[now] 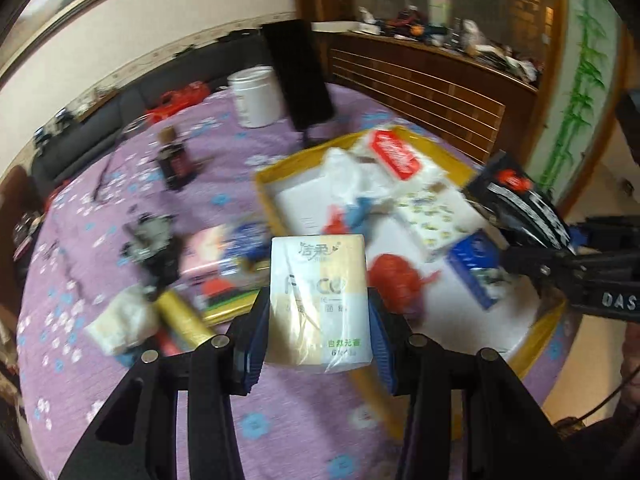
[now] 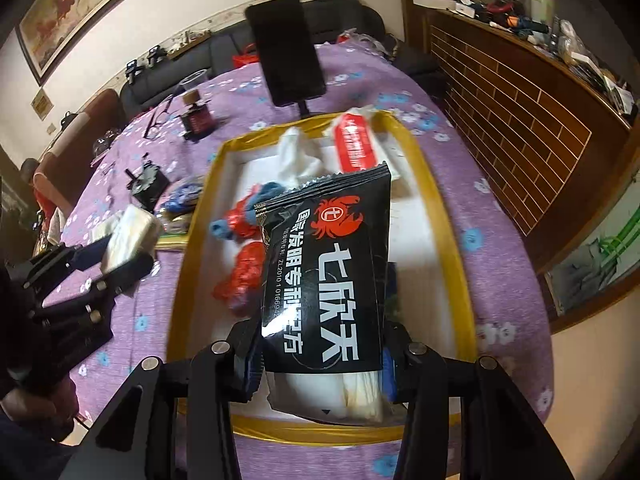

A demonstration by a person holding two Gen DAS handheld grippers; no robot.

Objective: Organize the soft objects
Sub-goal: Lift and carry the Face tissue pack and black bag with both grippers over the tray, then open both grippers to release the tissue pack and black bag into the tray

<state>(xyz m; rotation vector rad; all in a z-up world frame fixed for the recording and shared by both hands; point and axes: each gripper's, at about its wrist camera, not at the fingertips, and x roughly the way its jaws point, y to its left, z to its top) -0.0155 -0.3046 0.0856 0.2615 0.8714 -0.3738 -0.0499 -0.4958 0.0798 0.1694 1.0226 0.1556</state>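
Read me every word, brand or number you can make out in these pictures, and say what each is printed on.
"七欣天" and "ZL2010 1 016694": black packet in the right gripper.
"洁柔" and "Face": tissue pack in the left gripper; its green print is blurred.
"DAS": right gripper's body, cut off by the frame.
Red-label pack in the gold-rimmed tray: too blurred to read.

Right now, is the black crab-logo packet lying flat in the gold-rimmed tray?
No: the black crab-logo packet is clamped between the right tongs, held above the gold-rimmed tray.
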